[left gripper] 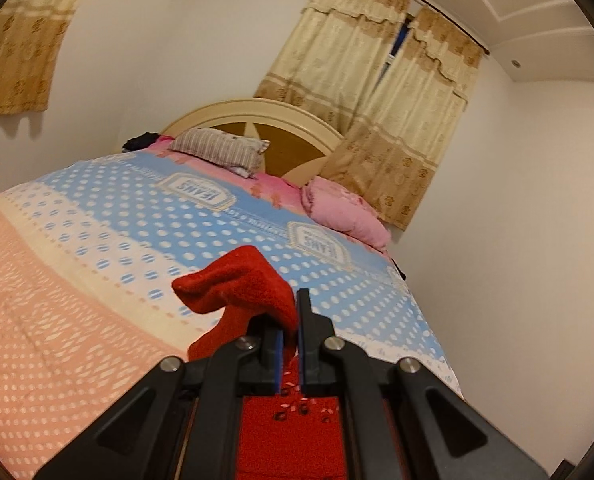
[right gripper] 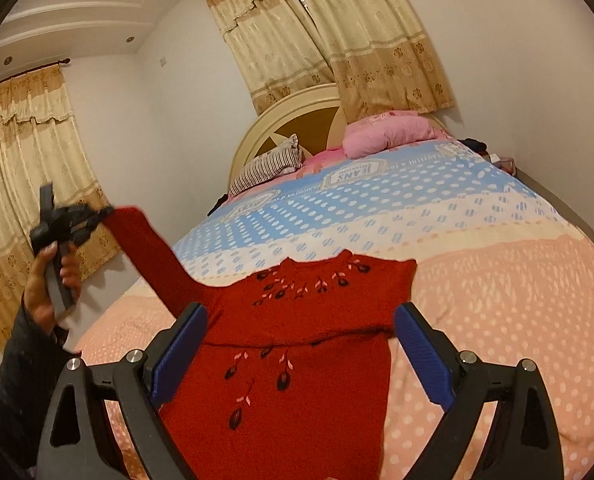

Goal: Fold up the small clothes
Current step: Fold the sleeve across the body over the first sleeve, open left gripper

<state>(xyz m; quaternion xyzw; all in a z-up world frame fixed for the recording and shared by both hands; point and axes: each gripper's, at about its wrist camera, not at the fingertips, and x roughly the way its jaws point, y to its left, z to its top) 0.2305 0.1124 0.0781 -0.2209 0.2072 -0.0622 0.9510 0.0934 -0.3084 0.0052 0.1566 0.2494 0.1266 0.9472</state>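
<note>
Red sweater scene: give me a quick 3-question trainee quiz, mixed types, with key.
1. True or false: the left gripper is shut on the sleeve of the red sweater.
2. The right gripper is: A) open above the sweater B) shut on the collar C) shut on the pink pillow.
3. Fill in: the sweater's body lies on the ____.

Key: 1 true; 2 A; 3 bed.

Bed (right gripper: 477, 280) w/ polka-dot cover, blue band toward headboard at 12 o'clock, peach band at 6; red embroidered sweater (right gripper: 297, 360) lies on peach part at 6, striped pillow (right gripper: 269, 166) at 11, pink pillow (right gripper: 385, 132) at 1, both by headboard.
</note>
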